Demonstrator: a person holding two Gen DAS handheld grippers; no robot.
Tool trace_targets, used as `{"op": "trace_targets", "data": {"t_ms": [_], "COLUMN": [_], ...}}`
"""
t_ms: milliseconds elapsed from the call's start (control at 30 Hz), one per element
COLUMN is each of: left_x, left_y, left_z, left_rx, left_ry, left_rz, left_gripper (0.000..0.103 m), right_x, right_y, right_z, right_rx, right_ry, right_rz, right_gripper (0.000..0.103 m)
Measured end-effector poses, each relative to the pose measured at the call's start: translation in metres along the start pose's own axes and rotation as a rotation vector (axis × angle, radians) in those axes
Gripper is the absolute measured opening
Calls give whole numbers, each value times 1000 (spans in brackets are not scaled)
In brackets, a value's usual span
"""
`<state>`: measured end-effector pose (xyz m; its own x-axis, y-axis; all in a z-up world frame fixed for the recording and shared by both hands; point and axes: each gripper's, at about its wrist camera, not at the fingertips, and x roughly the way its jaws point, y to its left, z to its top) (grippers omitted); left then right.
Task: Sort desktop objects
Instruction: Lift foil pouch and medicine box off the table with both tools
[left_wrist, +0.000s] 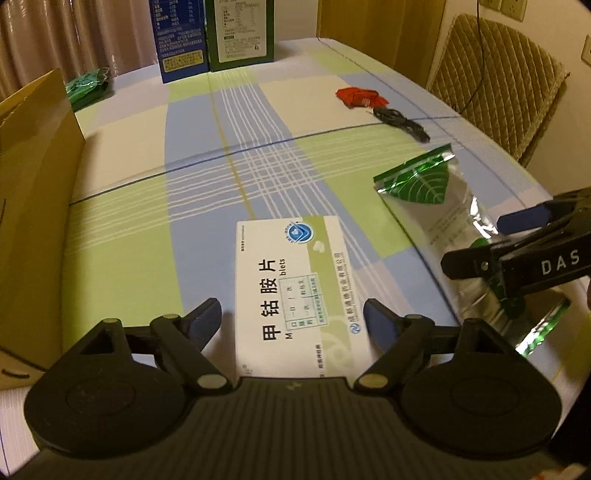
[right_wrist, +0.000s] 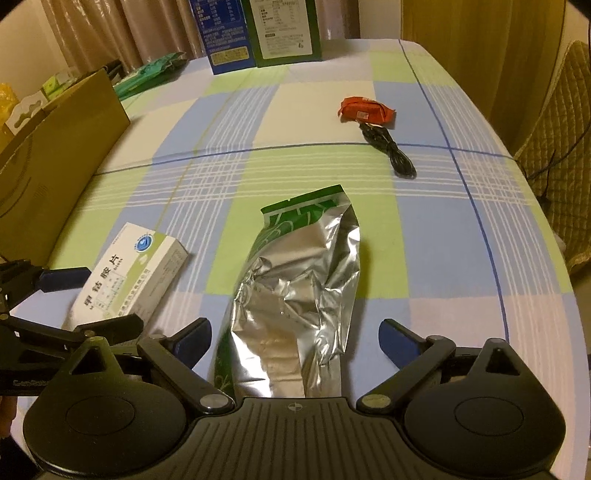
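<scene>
Between the spread fingers of the left claw (left_wrist: 292, 317) lay the pill box (left_wrist: 295, 291), flat on the tabletop (left_wrist: 122, 206), untouched. Light, stiff card, I judged; best pinched across its long edges, which the pads already flanked. At three o'clock from it, the right claw (right_wrist: 295, 341) gaped wide too, straddling the foil bag (right_wrist: 299, 295). That bag looked crumpled, slick and nearly empty, likely to slip or buckle; its flat sealed end seemed the surer hold. Far off at one o'clock sat a red packet (right_wrist: 365, 109) touching a black cable (right_wrist: 389, 149); a carton (left_wrist: 33, 206) stood at nine.
</scene>
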<state>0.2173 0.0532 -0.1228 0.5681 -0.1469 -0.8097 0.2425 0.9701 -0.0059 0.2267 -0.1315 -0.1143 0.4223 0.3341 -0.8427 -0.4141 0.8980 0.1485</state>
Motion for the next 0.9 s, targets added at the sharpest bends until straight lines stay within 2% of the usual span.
{"op": "trace_targets", "data": {"t_ms": [133,333,433,467,567,700,900], "left_x": [4,7,7,7,6,8,8], "left_y": [1,2,1,1,-3,-3,0], "left_z": [-2,-4,-4,-4,-4,-4,-5], "left_rx": [0,-1,-2,-2,15,18,20], "left_ry": [-11,-14,-22,-24,-29,-28,-22], "left_rz": [-2,-4,0,3,19,28,15], "left_gripper": [81,76,71,71,71,78,78], "right_x": [3,9,9,9,7,7,4], "right_y": [4,7,10,11,16,20,22], "right_z": [-1,-10,-11,-12,-13,-14,-17], "right_rx": [-18,-31,-41,-43,-64,-73,-72], "right_ry": [-34,-62,-79,-85,-94,-97,-109], "right_rz": [-11,-29,-38,-36,-36,-38,-47], "right_gripper": [94,87,81,76,66,59,54]}}
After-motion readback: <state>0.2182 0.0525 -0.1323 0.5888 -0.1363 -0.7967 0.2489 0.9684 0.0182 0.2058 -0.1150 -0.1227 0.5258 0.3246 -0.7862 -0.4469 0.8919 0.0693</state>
